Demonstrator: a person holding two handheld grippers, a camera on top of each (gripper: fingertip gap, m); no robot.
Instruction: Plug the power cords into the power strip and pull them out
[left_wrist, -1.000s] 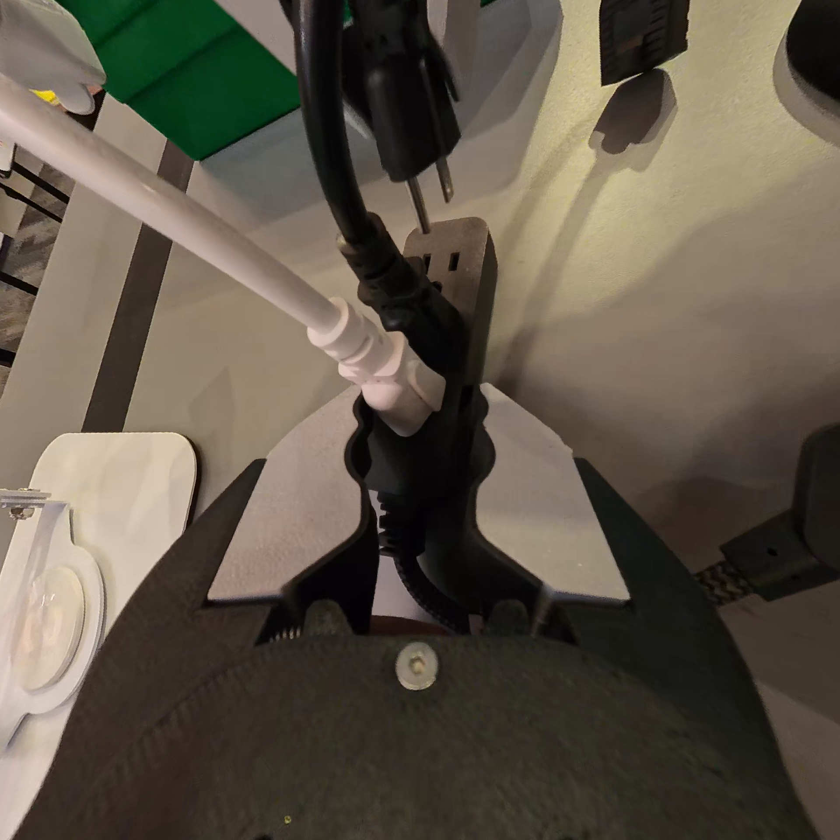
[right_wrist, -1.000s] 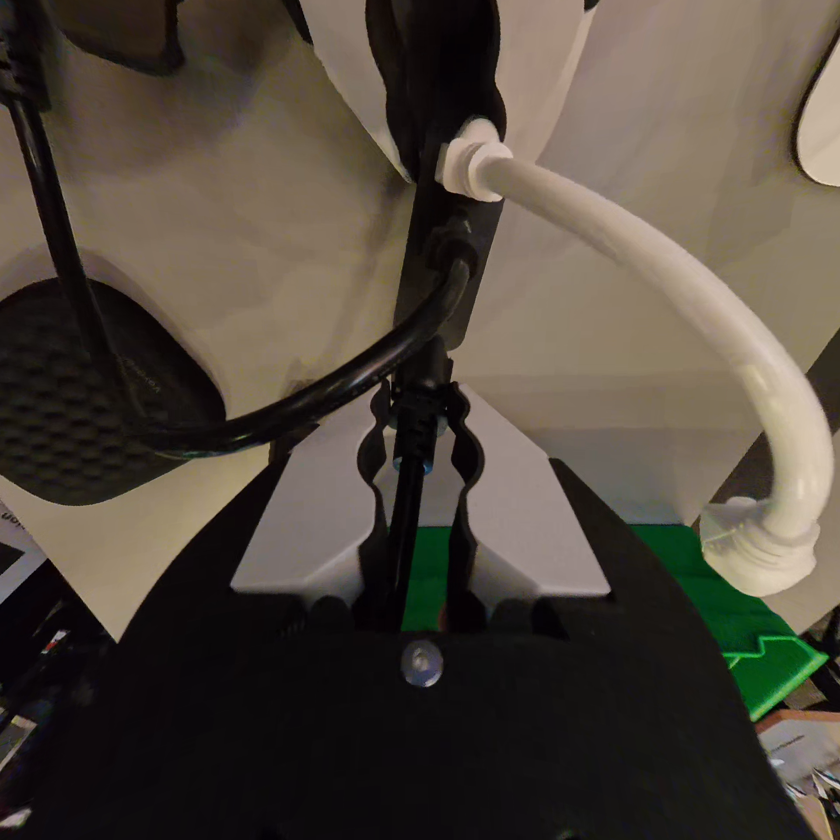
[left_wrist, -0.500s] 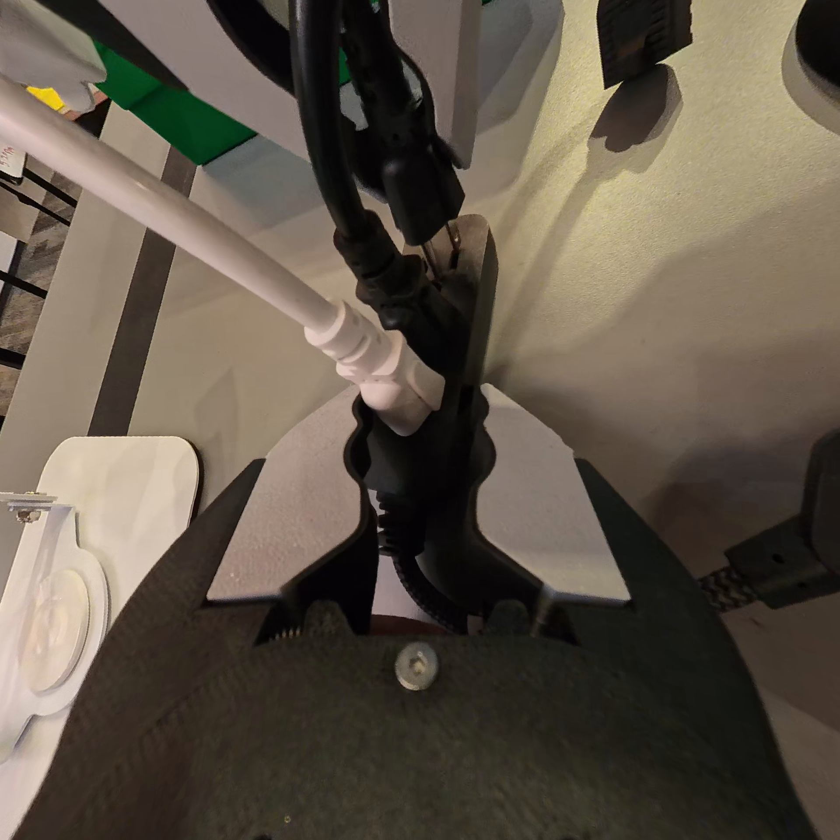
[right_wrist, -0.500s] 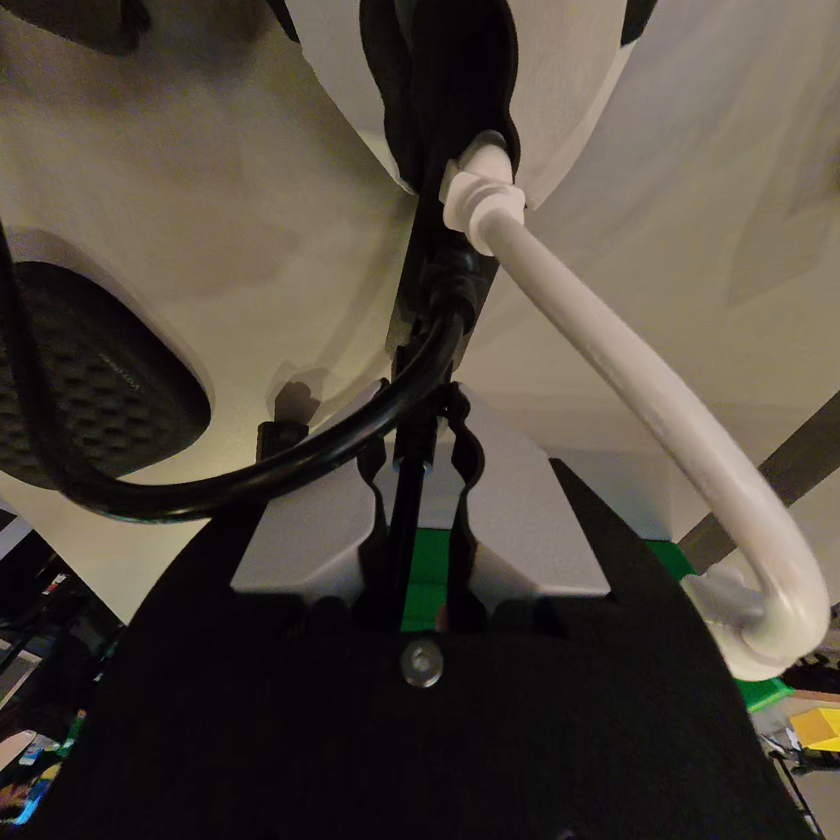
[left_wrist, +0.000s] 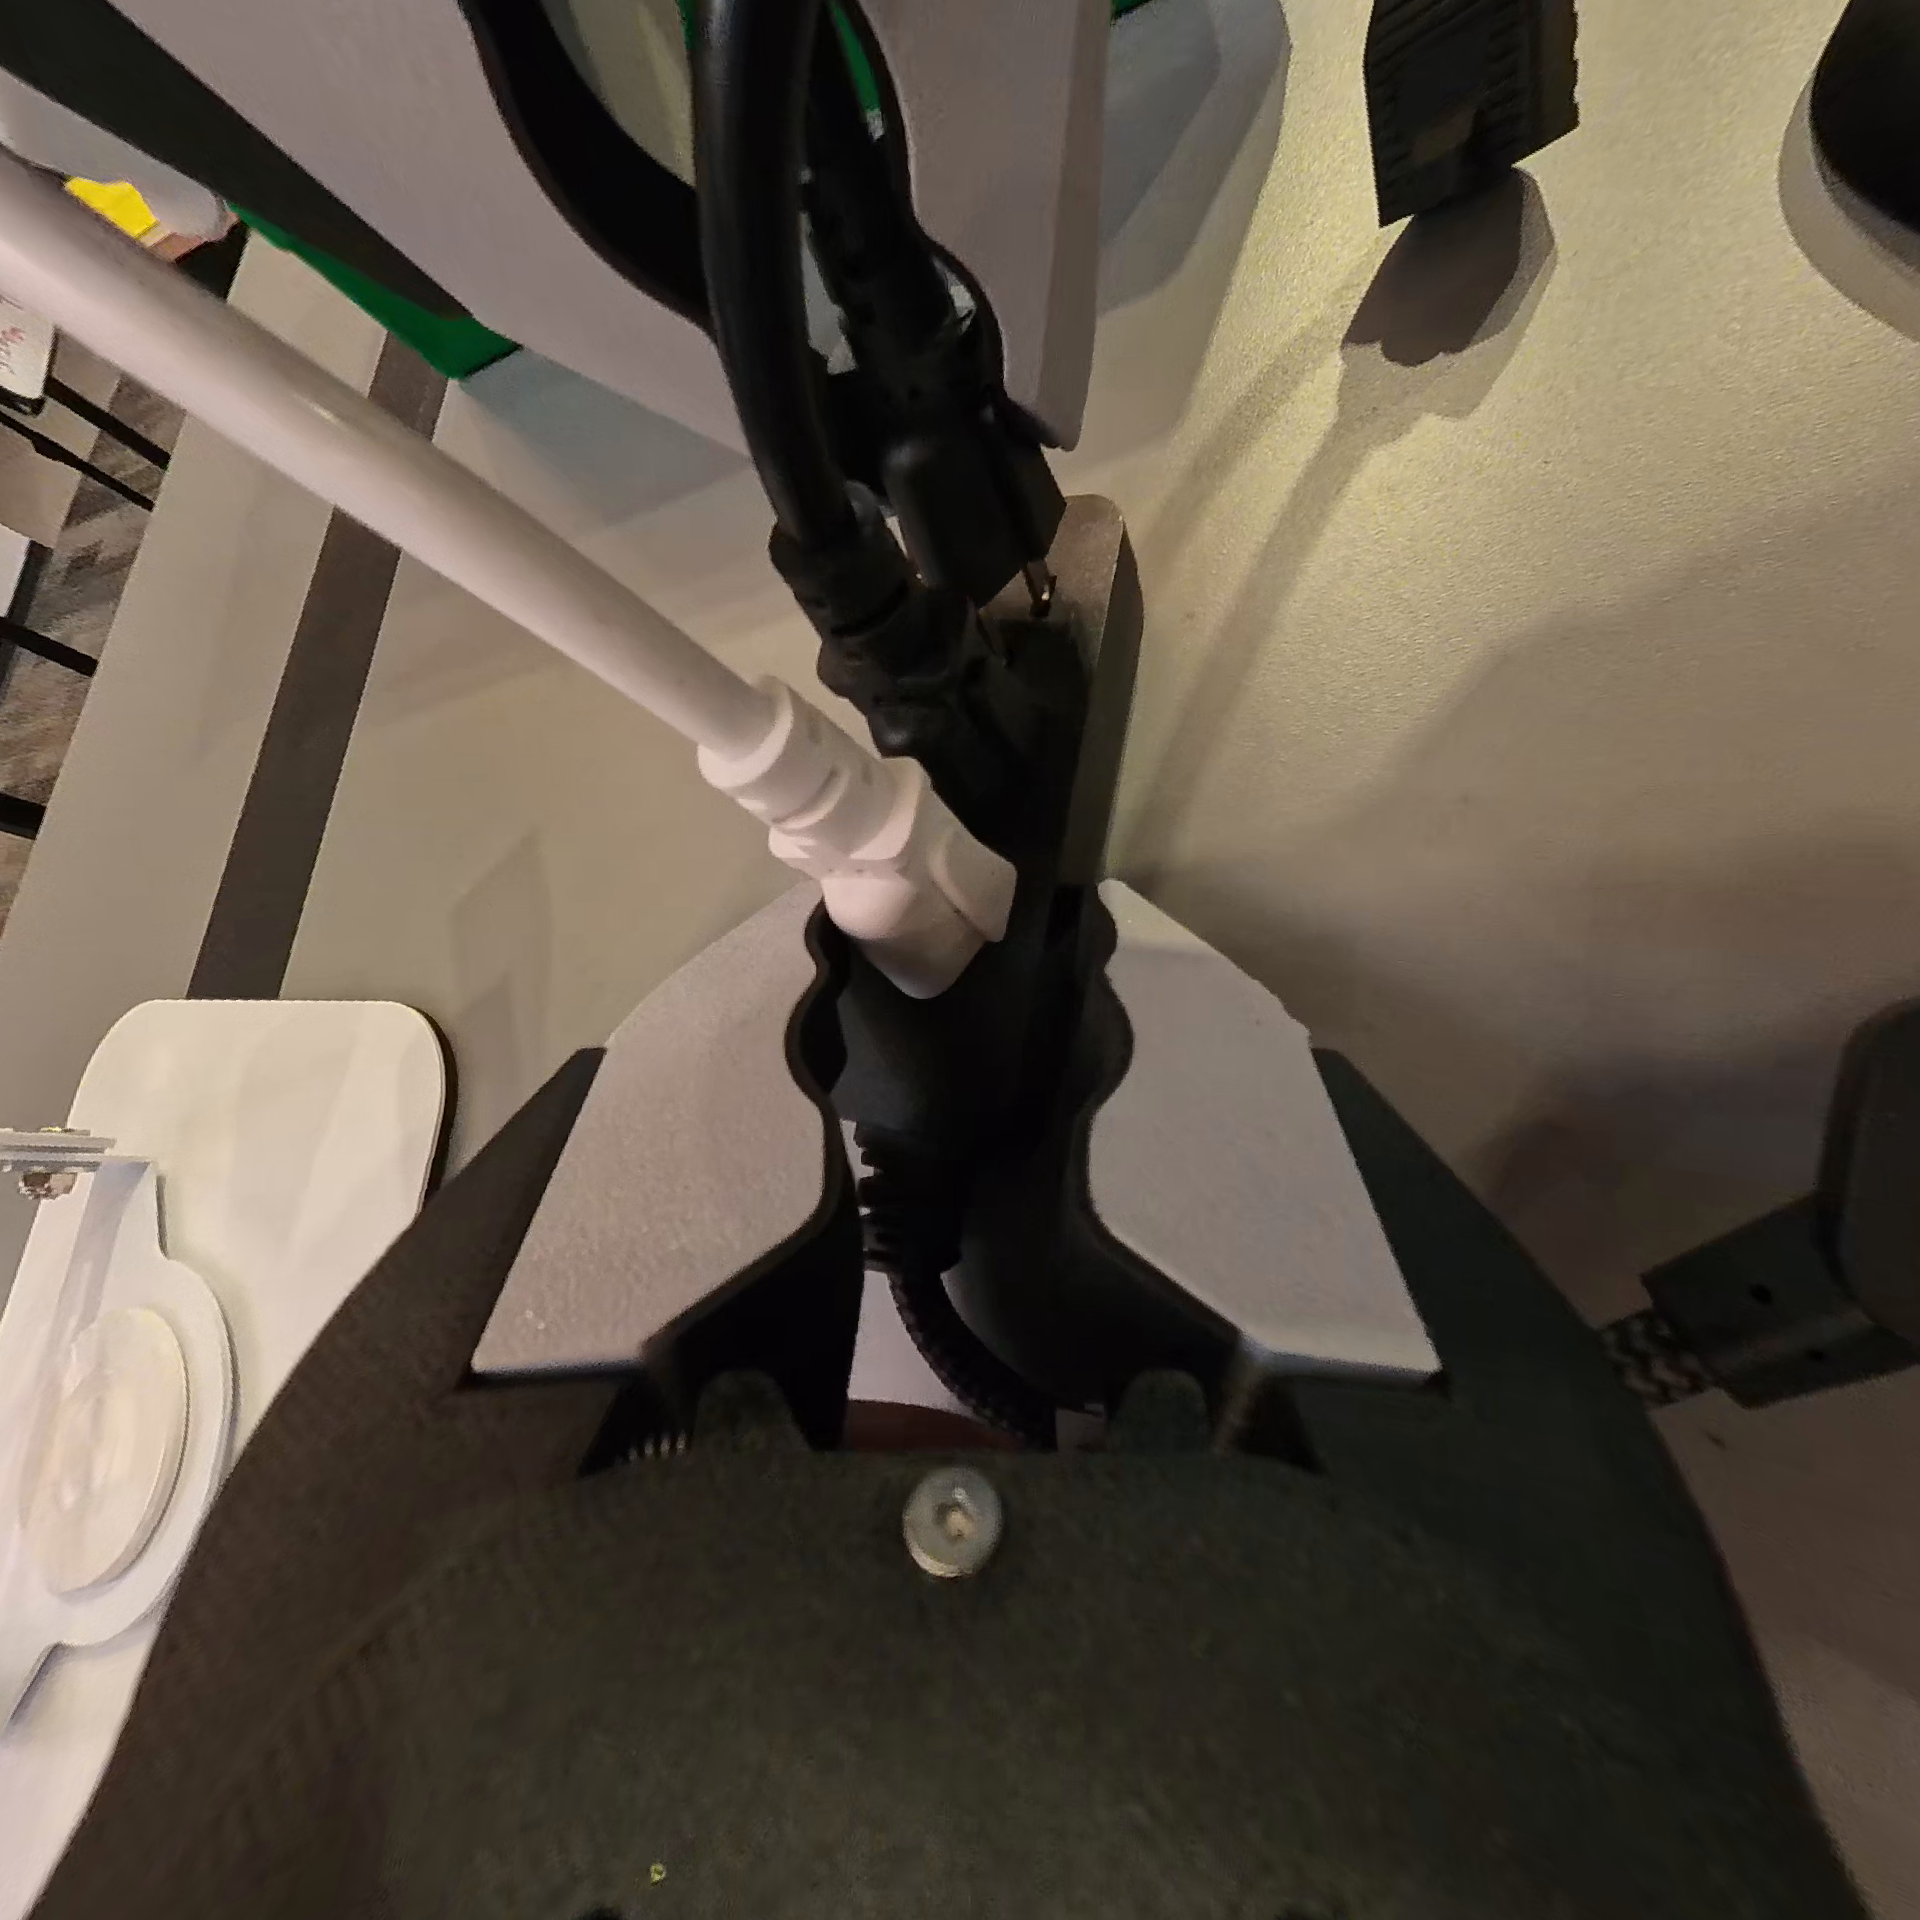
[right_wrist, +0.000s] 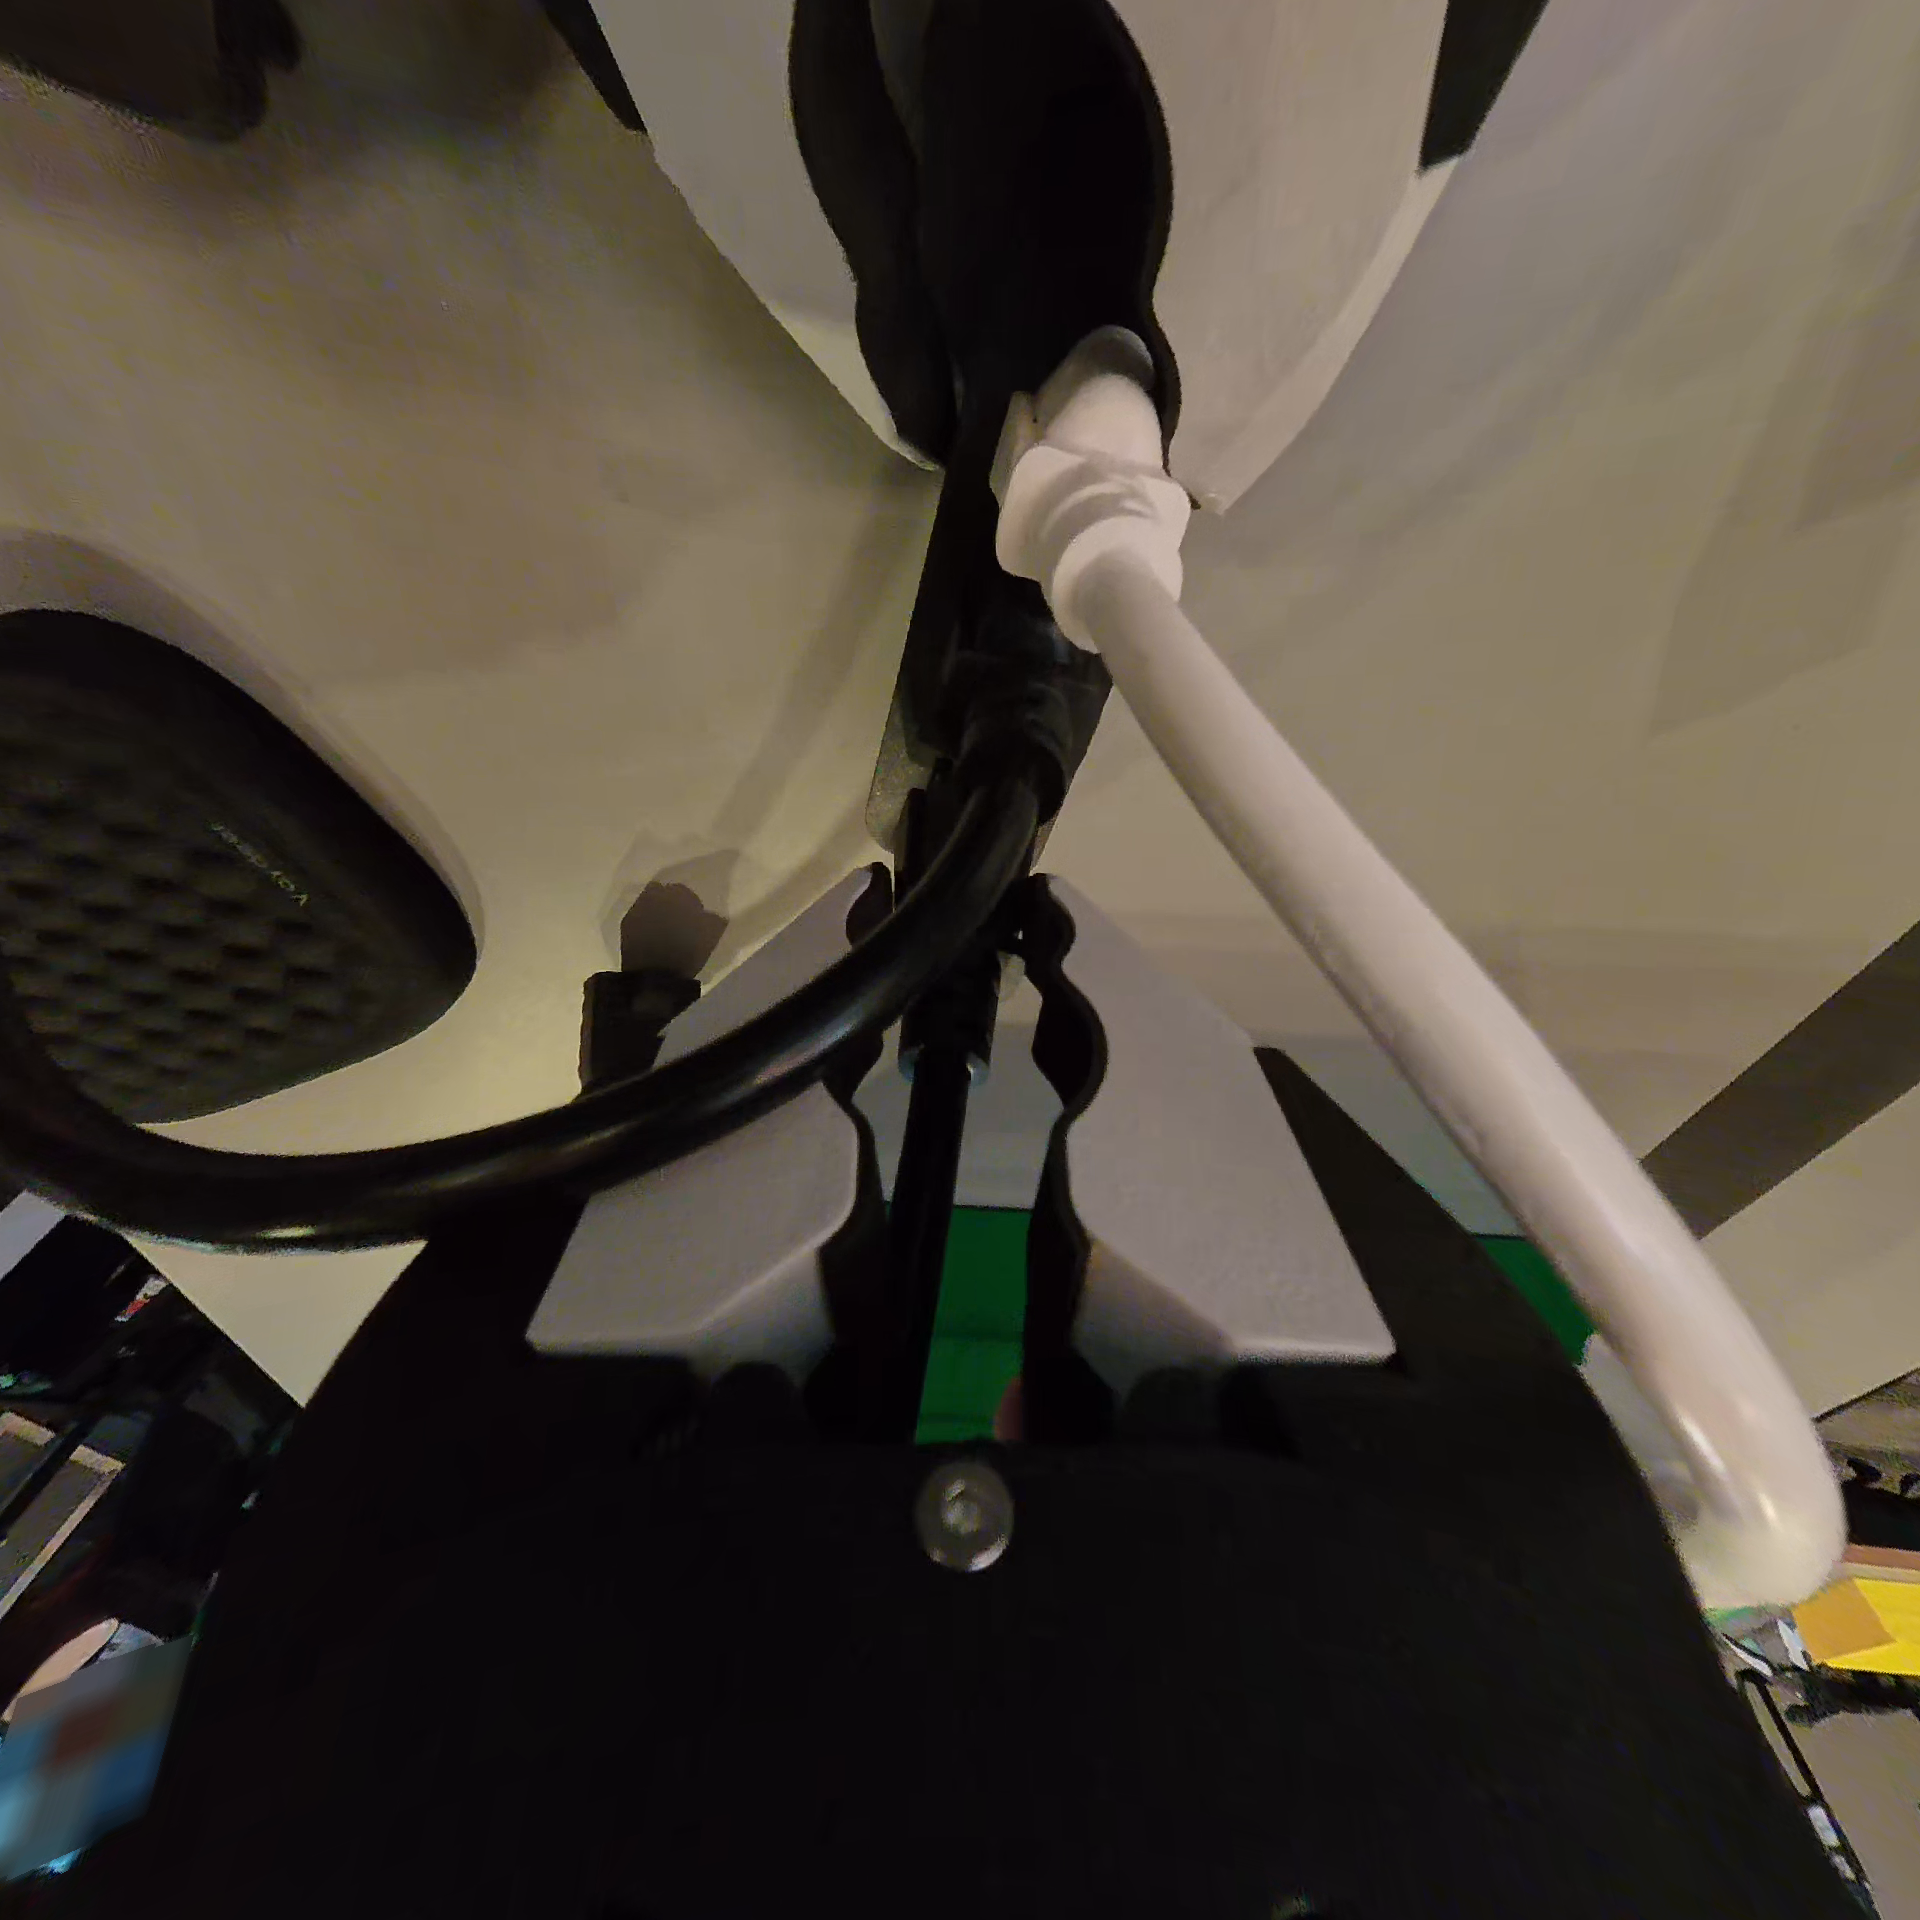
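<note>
Left hand-held gripper (left_wrist: 961, 997) clamping power strip (left_wrist: 1101, 665), plug (left_wrist: 977, 509) at tip

Both tongs (left_wrist: 961, 997) (right_wrist: 966, 935) apparently clamped, facing.

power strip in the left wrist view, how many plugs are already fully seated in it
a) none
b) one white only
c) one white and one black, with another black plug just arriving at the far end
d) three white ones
c: the white plug and a black plug sit in the power strip, while a second black plug has its prongs just at the far outlet.
</note>
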